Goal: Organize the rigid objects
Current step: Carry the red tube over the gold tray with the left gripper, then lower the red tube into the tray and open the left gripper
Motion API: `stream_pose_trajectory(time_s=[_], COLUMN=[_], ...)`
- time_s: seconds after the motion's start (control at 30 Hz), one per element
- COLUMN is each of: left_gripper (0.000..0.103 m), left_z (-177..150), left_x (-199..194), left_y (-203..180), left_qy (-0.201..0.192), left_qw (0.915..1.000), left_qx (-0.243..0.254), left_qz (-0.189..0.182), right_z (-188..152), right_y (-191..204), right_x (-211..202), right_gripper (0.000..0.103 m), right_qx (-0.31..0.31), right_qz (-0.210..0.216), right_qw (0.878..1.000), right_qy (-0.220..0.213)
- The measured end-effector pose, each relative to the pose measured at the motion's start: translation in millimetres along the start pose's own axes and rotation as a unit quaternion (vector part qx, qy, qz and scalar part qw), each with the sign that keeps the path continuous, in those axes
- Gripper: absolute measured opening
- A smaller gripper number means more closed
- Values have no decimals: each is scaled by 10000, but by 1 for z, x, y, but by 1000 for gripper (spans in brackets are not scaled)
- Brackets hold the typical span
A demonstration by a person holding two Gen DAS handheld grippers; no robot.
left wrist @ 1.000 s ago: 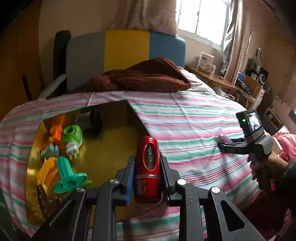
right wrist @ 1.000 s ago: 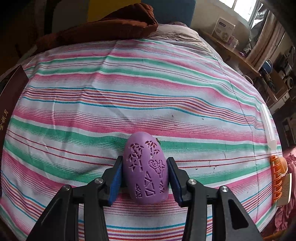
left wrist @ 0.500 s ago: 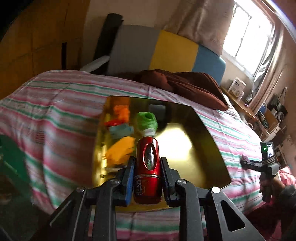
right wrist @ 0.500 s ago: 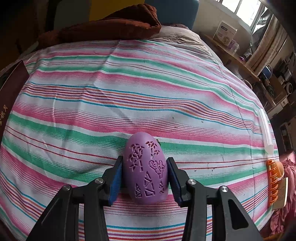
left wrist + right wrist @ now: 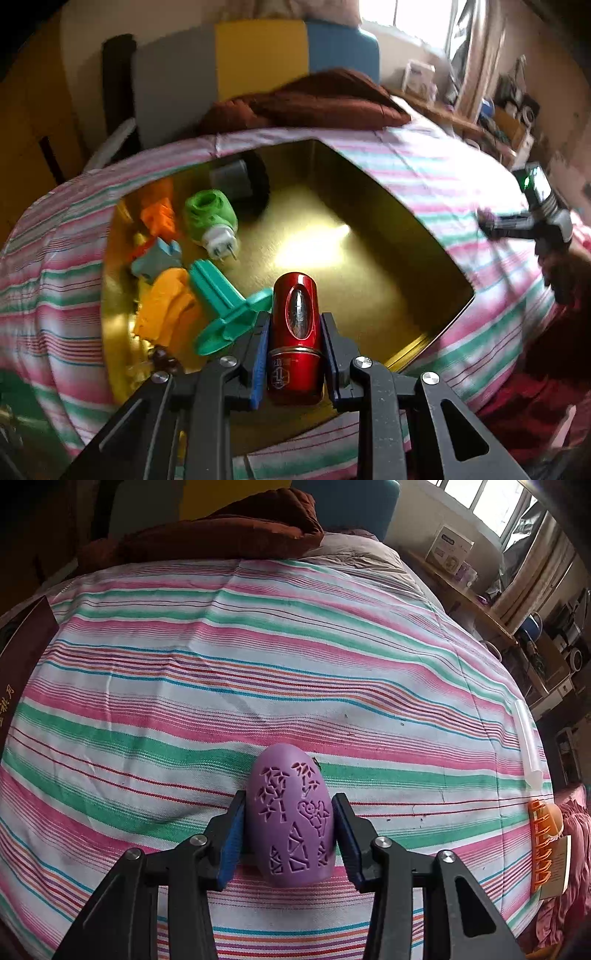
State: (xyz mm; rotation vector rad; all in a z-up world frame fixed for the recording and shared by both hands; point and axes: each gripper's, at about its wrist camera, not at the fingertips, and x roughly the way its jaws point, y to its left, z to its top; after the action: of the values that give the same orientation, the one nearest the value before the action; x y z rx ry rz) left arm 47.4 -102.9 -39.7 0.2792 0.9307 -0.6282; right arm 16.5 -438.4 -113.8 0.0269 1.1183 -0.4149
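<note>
Holding a red metallic cylinder (image 5: 294, 334) over the gold tray (image 5: 417, 240), the left gripper (image 5: 294, 354) has its blue pads clamped on the cylinder's two sides, at lower centre of the left wrist view. The cylinder hangs above the tray's near bare floor, just right of the teal flanged part (image 5: 225, 314).

The right gripper (image 5: 288, 834) has its fingers closed on a purple egg-shaped shell (image 5: 290, 823) with cut-out patterns, low over the striped bedsheet (image 5: 258, 657), centre-bottom of the right wrist view.

Risks, judged:
- Cylinder is smooth and round; released on its side it could roll across the slick tray floor into the pile at left.
- Releasing from too high could knock the teal part or the green plug-in device (image 5: 212, 221).
- Tray sits on soft bedding, so a hard press on one edge may tip it.

Count in tray, left side: one green plug-in device, one teal flanged part, one orange block (image 5: 160, 218), one grey-blue piece (image 5: 157, 258), one yellow-orange piece (image 5: 166, 306), one grey cup-like item (image 5: 231, 177) at the back. Held: one cylinder, one egg. Small dark bits at the tray's near left corner are too unclear to count.
</note>
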Motion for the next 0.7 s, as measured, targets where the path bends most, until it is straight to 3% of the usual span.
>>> stream_pose_trajectory(time_s=[0.27, 0.7], left_gripper=[26, 29], left_z=[-6, -7], left_x=[24, 19], left_y=[2, 3], left_qy=[437, 417], left_qw=[9989, 9991], left_qx=[167, 106], left_qz=[-82, -57], right_z=[1, 0], right_y=[-1, 1], right_x=[0, -1], right_gripper=[45, 45], right_qx=[-27, -53], right_qz=[-12, -59], right_qw=[10000, 10000], right_qy=[0, -7])
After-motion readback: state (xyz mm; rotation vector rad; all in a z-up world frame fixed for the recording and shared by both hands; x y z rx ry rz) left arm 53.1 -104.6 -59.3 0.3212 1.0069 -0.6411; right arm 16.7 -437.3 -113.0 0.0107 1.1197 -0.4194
